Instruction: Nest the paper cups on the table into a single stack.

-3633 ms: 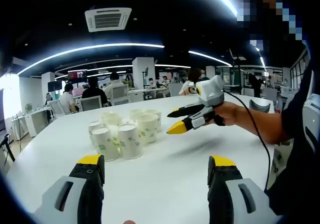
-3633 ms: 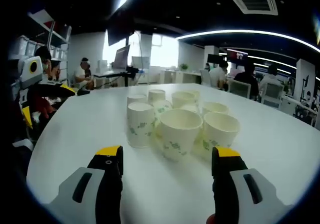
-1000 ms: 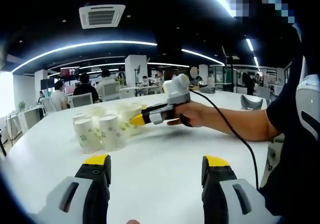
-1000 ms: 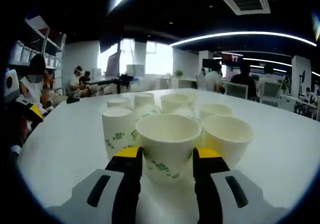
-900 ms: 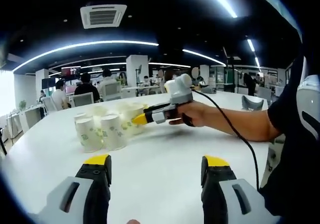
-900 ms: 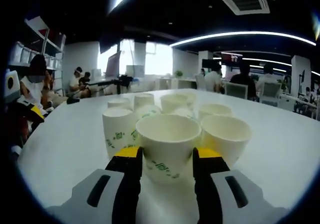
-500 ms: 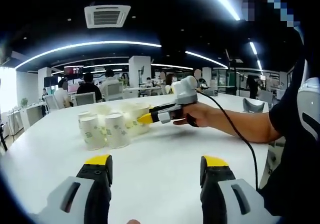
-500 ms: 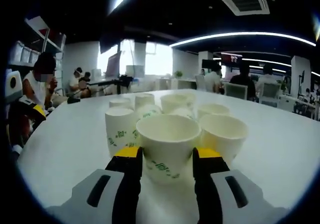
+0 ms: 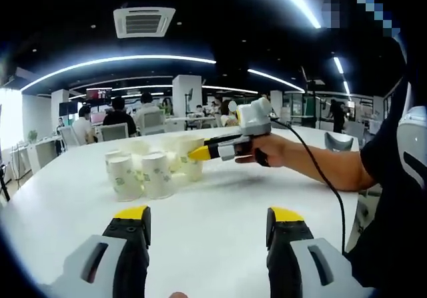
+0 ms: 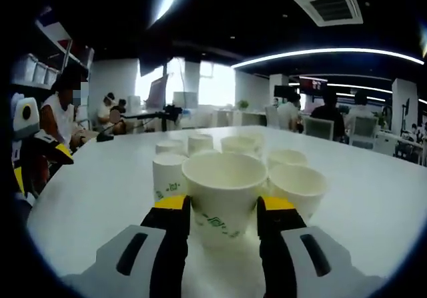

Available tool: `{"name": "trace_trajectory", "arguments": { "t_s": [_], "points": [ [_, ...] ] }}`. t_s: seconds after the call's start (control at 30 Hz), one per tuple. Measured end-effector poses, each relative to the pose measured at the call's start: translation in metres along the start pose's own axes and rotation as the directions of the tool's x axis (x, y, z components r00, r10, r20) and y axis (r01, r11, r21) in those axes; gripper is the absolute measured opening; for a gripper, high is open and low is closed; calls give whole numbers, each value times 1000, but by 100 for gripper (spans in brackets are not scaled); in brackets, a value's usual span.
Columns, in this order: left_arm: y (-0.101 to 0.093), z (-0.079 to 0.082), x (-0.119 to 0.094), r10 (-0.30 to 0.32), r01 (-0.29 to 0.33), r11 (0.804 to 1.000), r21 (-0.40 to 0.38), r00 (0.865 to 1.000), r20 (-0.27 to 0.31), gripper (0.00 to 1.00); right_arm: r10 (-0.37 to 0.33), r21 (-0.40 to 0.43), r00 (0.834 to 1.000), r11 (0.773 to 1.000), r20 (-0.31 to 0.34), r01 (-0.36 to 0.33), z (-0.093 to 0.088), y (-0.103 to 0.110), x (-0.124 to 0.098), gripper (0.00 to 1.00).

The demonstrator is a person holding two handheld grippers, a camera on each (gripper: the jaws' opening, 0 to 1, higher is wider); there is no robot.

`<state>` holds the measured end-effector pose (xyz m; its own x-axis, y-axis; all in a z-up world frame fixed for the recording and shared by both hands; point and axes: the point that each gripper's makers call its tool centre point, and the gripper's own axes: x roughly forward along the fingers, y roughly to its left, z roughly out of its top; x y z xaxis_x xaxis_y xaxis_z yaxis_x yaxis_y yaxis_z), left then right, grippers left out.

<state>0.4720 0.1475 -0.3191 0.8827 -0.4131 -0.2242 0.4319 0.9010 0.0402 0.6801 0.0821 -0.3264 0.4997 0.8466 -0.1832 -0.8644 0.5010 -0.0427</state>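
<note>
**Right tongs clamp the front cup**

Smooth white paper cup [image 10: 224, 193], green print, pinched between the right gripper's [image 10: 223, 208] yellow-tipped jaws. Beyond it, the other cups [image 10: 233, 158] cluster together. Left gripper [image 9: 208, 219] hangs back, jaws wide and empty. Glossy white table [image 10: 100, 178]; strip-lit office beyond.

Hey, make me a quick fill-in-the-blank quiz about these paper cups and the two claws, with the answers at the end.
1. The right claw is shut on a white ____ cup with green print.
2. That cup stands with its open mouth facing ____.
3. The left claw is ____, with nothing between its jaws.
4. The cluster of white paper cups sits on a round ____ table.

Answers: paper; up; open; white
</note>
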Motion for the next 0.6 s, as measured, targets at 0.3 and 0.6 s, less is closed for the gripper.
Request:
{"name": "trace_trajectory", "arguments": {
  "t_s": [0.3, 0.6],
  "points": [
    [-5, 6, 3, -19, 19, 1000, 2, 1000, 11, 74, 31, -22, 999, 999, 19, -31, 11, 5, -15, 42],
    [-5, 9, 0, -25, 25, 1000, 3, 999, 20, 74, 79, -48, 997, 996, 27, -77, 20, 17, -25, 42]
  ]
}}
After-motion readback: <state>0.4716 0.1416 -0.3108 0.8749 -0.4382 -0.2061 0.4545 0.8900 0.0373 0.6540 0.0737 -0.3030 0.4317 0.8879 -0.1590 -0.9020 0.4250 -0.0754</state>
